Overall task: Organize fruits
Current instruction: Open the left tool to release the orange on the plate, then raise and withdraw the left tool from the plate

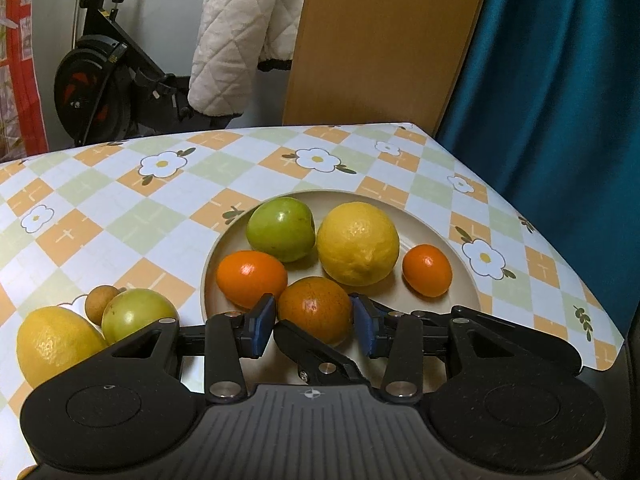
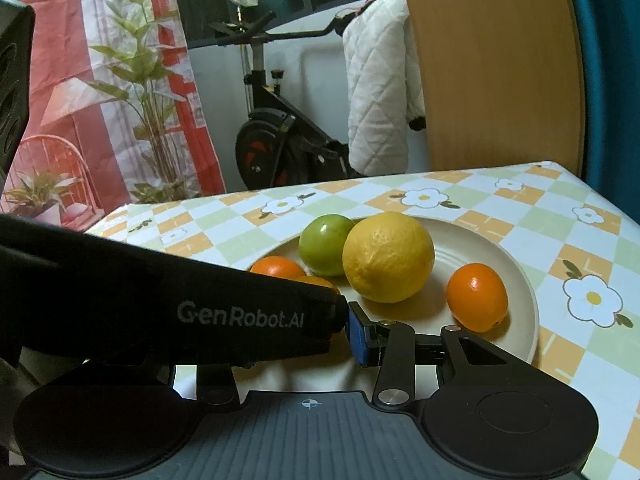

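Our left gripper has its blue fingers standing apart on either side of a dull orange fruit that sits at the near edge of the cream plate; we cannot tell whether the pads touch it. The fruit lies dead ahead, between the fingers, round with no clear long axis, so we judge that the left hand is the nearer one.

Of the right gripper we see only one blue finger; the left device's black body hides the other, so its opening cannot be told.

Further out on the plate lie two bright oranges, a lemon and a green fruit. On the bench, to the near left, wait another lemon, a green fruit and a small brown fruit.
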Available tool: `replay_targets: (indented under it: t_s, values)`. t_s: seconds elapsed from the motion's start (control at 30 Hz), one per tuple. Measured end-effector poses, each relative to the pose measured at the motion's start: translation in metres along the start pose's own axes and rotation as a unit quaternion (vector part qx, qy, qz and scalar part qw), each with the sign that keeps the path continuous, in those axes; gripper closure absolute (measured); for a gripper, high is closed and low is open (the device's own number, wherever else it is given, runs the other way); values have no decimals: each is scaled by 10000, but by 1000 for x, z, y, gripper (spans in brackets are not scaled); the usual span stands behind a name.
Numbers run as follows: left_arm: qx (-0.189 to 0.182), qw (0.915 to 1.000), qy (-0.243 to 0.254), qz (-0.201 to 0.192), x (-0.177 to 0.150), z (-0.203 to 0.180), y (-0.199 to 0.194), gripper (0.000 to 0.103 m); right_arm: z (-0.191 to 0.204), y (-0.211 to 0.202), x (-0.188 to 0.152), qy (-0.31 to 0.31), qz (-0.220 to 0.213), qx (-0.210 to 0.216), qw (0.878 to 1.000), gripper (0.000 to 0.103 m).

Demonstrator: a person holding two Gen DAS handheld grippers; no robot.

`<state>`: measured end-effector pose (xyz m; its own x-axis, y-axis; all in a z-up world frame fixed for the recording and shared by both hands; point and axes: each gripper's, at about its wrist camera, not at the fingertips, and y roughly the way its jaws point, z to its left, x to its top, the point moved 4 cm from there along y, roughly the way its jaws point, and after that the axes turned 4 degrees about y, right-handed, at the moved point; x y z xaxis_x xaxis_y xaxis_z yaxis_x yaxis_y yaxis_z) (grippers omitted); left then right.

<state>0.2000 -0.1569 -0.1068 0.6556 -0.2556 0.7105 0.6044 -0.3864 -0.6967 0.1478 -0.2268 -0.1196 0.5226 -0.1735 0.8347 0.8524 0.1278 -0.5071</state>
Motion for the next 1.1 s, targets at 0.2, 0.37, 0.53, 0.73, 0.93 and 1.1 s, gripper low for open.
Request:
replay_targets:
  t_s: [0.2, 0.37, 0.53, 0.73, 0.93, 1.1]
  values:
    - [79, 9999, 28, -77, 1, 0, -3, 58, 2, -3, 0, -51, -106, 4, 9999, 64]
    - [114, 9997, -23, -228, 4, 3, -12, 57, 1, -10, -1, -44, -306, 6, 9995, 58]
    - [197, 9990, 11, -391, 5, 4, -24, 56, 1, -14, -1, -73, -403, 73, 9991, 51]
    - [342, 9978, -50, -559, 4, 11, -40, 56, 3, -17, -2, -166, -499, 26, 9986, 44]
    - [585, 9960, -182, -647, -1, 23, -58, 56, 5, -18, -2, -205, -508, 7, 9985, 44]
    - [761, 9944, -285, -678, -6, 36, -75, 56, 5, -19, -4, -185, -430, -38, 9989, 44]
